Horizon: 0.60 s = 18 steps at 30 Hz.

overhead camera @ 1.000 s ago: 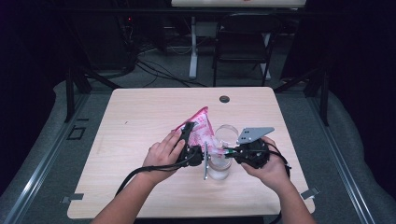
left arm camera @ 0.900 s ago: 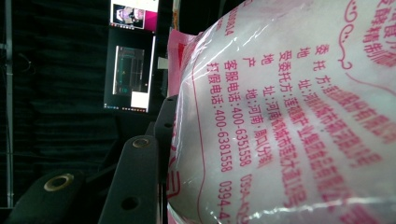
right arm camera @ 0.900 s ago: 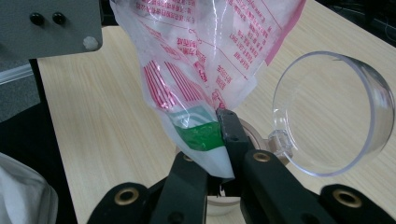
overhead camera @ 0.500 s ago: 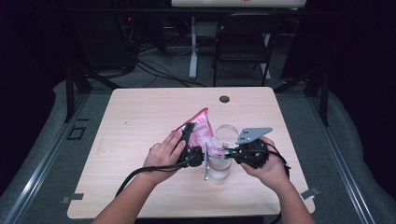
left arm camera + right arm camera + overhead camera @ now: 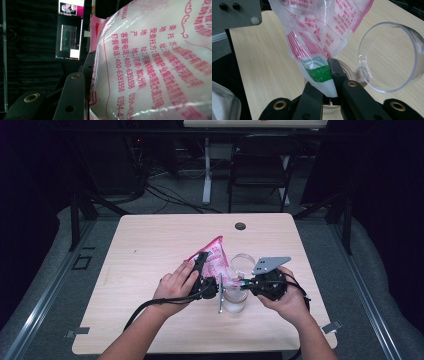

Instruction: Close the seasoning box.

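You clamped the pink-printed bag with both the left hand-held gripper and right hand-held gripper; a slipping corner could have spilled powder past the clear jar.

Light wooden table with round black grommet, dark folding chair behind, lit monitor.

Pink-printed white bag, green corner; clear jar.
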Each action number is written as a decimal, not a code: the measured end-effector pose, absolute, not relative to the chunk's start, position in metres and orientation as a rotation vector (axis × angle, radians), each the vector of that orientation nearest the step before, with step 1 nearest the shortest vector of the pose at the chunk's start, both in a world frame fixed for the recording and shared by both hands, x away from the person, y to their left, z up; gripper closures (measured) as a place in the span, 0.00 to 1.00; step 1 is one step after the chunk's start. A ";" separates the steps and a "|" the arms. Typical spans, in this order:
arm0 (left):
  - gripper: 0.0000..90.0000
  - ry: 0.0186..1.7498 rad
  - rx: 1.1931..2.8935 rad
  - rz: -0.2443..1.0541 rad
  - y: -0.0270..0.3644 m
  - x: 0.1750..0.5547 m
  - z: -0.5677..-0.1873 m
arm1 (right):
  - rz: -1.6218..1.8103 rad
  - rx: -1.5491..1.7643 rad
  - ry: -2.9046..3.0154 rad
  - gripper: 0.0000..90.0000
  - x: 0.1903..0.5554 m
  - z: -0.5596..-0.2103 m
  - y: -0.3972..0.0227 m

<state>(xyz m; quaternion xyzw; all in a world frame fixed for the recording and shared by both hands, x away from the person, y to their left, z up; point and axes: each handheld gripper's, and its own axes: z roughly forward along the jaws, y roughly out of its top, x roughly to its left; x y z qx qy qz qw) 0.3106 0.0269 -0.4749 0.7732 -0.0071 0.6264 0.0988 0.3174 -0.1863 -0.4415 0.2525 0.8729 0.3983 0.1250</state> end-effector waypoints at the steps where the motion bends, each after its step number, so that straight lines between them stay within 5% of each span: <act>1: 0.70 -0.020 2.285 1.850 0.027 0.311 -0.475 | 1.161 0.737 2.543 1.00 0.317 -0.442 -0.186; 18: 0.70 -0.024 2.283 1.854 0.026 0.310 -0.474 | 1.168 0.740 2.538 1.00 0.317 -0.442 -0.187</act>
